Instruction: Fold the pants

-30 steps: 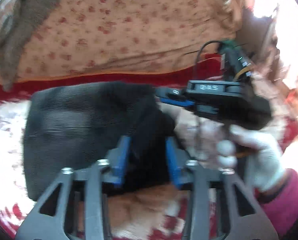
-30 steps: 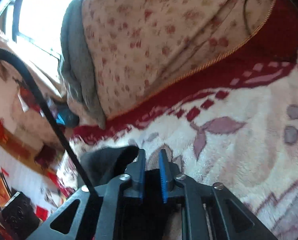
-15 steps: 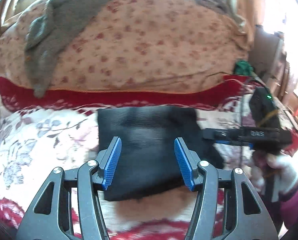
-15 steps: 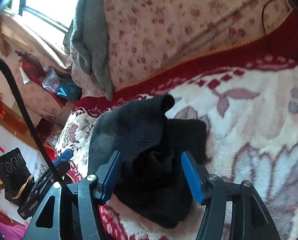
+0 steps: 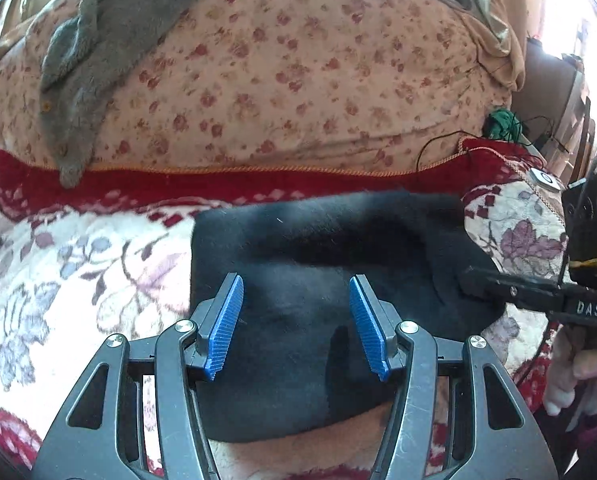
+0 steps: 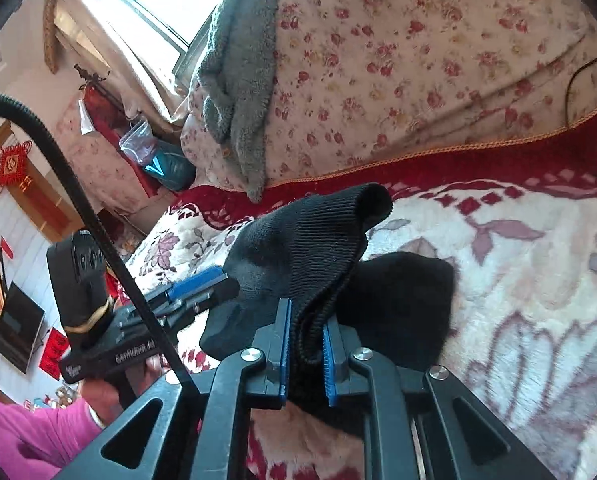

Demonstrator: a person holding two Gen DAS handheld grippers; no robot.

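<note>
Right gripper (image 6: 304, 354) jaws newly closed on pants (image 6: 310, 240)

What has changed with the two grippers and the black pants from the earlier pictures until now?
The right gripper opened, then closed on the ribbed edge of the pants, now bunched and lifted between its pads. The left gripper let the pants go and is open above them. The pants are still on the blanket.

The pants (image 6: 318, 248) are black ribbed knit cloth, matt — the blanket (image 5: 78, 272) plush and fuzzy, the gripper pads (image 5: 224, 328) ridged blue plastic on matt grey metal.
</note>
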